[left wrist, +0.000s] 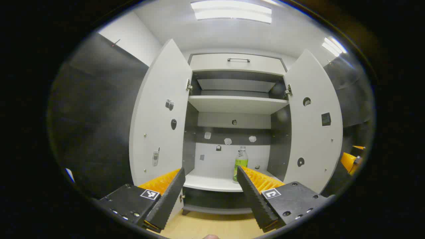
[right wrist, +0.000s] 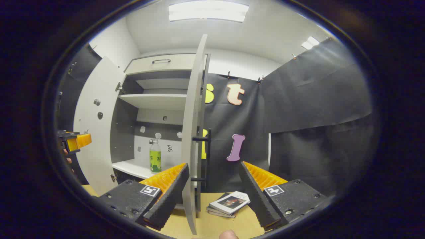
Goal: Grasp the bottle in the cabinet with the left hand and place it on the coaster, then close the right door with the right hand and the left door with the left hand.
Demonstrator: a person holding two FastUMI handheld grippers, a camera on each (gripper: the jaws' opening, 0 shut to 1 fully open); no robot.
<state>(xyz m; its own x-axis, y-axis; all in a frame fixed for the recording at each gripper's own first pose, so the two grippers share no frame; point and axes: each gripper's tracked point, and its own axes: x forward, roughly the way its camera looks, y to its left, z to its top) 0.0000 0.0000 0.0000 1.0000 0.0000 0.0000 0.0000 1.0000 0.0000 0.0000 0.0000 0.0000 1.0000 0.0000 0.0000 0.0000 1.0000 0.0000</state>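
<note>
The bottle (left wrist: pixel 241 162), clear with a green label and a white cap, stands upright on the cabinet's lowest shelf (left wrist: pixel 209 182), right of middle. My left gripper (left wrist: pixel 210 176) is open in front of the cabinet, short of the shelf, with nothing between its fingers. Both white doors stand wide: the left door (left wrist: pixel 156 116) and the right door (left wrist: pixel 313 126). In the right gripper view the bottle (right wrist: pixel 155 159) shows past the right door's edge (right wrist: pixel 194 132). My right gripper (right wrist: pixel 213 169) is open and holds nothing, just before that door's edge and its black handle (right wrist: pixel 206 159).
A middle shelf (left wrist: pixel 237 103) and a top drawer (left wrist: pixel 237 61) sit above the bottle. A small stack of books (right wrist: pixel 229 203) lies on the wooden tabletop (right wrist: pixel 245 219) beside the right door. Black cloth walls flank the cabinet. The left gripper (right wrist: pixel 74 141) shows at the far left.
</note>
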